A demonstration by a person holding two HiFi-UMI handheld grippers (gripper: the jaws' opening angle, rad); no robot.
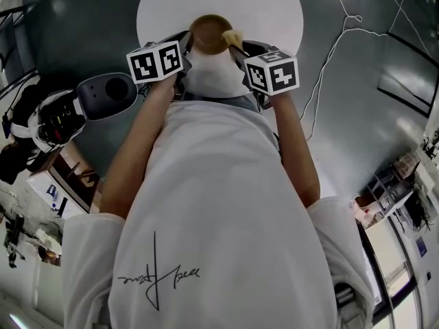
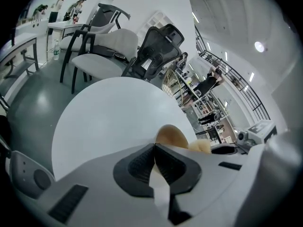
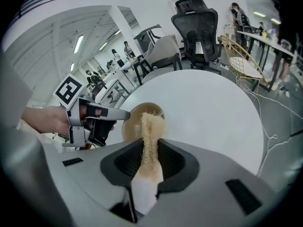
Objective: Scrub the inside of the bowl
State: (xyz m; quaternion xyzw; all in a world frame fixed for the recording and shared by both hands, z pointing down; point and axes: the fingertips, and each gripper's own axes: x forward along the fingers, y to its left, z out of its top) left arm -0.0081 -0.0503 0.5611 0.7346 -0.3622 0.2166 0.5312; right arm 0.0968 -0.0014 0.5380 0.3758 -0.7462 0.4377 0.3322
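Note:
A small brown bowl stands on the round white table, just in front of the person. My left gripper is shut on the bowl's left rim; in the left gripper view the bowl shows just past the closed left gripper. My right gripper is shut on a pale, fibrous scrubber. The scrubber's frayed end lies over the bowl, at its right side. The right gripper view also shows the left gripper pinching the rim. The bowl's bottom is hidden.
Most of the white table lies beyond the bowl. A black office chair and grey chairs stand past its far edge, with a wicker chair nearby. A white cable runs over the grey floor; a dark rounded seat sits at the person's left.

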